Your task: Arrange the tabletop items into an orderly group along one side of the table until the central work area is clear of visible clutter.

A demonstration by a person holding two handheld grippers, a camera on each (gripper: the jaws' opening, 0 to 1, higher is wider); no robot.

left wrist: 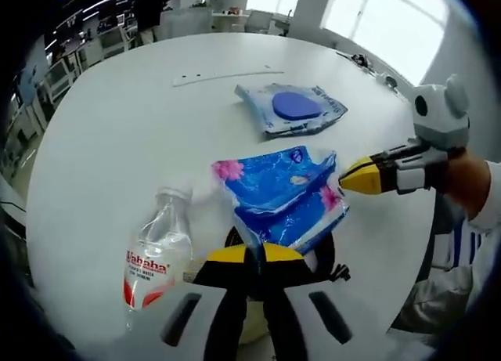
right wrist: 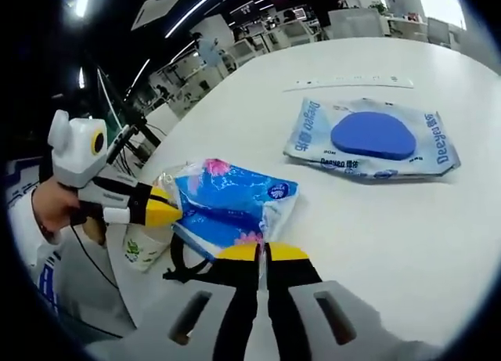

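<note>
On my left gripper view, my left gripper has its yellow-tipped jaws pressed together on the near edge of the blue floral plastic tissue pack, which lies on the round white table just ahead of the tips. My right gripper is likewise clenched on the opposite edge of that pack, so the pack sits pinched between both claws. A clear plastic water bottle with a red label lies just beside the pack. Farther out rests a pale blue wipes packet with a dark blue oval lid, well apart from both claws.
</note>
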